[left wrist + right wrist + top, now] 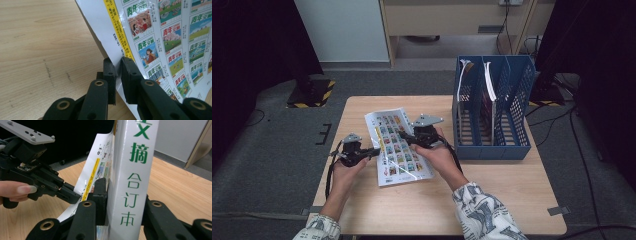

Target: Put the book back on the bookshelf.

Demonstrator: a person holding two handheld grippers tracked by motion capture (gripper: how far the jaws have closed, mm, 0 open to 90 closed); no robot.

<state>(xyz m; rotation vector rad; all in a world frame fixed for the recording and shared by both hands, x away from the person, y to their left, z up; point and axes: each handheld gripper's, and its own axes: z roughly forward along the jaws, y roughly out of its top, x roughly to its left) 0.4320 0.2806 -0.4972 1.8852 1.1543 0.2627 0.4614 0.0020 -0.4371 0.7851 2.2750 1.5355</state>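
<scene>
Left gripper (371, 151) sits at the magazine's (398, 145) left edge, jaws pinched shut on its cover; right gripper (408, 138), over the magazine's middle, clamps the spine; both forearms angle inward

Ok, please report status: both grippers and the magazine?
Left gripper shut on magazine cover edge. Right gripper shut on its spine. Blue file rack beside, nothing blocking.

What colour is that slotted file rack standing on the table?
The plastic file rack is blue with mesh sides, clearest in the high view.
</scene>
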